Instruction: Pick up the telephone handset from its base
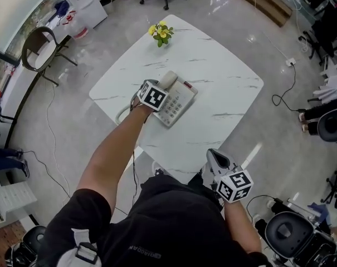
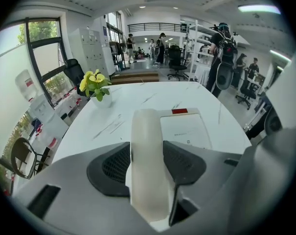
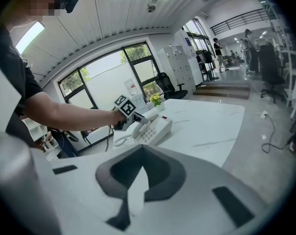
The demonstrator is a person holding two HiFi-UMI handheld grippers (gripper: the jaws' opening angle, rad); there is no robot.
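Observation:
A cream telephone base (image 1: 178, 102) with a keypad sits near the middle of the white marble table (image 1: 218, 77). Its handset (image 1: 168, 80) lies in the cradle along the base's left side. My left gripper (image 1: 160, 88) is down over the handset. In the left gripper view the handset (image 2: 147, 131) runs straight between the two dark pads (image 2: 112, 168), which flank it closely; I see no squeeze, and it rests on the base (image 2: 184, 129). My right gripper (image 1: 215, 159) hangs off the table's near edge, its tips together and nothing in them.
A small pot of yellow flowers (image 1: 161, 33) stands at the table's far corner. The phone's coiled cord (image 1: 122, 113) loops over the left edge. A black chair (image 1: 39, 48) is on the floor at left, and office chairs and cables lie at right.

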